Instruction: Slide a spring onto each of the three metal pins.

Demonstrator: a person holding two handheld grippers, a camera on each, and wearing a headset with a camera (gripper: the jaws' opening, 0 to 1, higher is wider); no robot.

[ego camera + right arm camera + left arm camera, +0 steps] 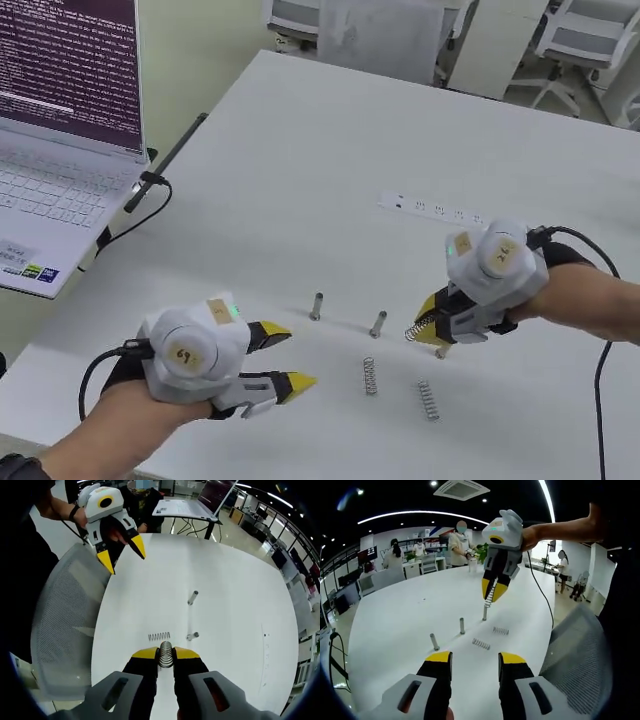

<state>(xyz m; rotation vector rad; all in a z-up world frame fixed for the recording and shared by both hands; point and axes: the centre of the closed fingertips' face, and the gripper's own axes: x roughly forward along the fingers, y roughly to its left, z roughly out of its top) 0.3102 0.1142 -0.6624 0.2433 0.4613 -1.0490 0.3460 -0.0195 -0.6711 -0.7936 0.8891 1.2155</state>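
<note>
Left claw wide apart; right claw tight on spring

I see my left tongs gaping over the white bench while the right tongs pinch a spring right over the farthest pin, two loose springs nearby.

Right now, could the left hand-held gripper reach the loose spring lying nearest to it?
Probably yes: the left hand-held gripper stands open, and bare table lies between it and that spring, with nothing in the way.
</note>
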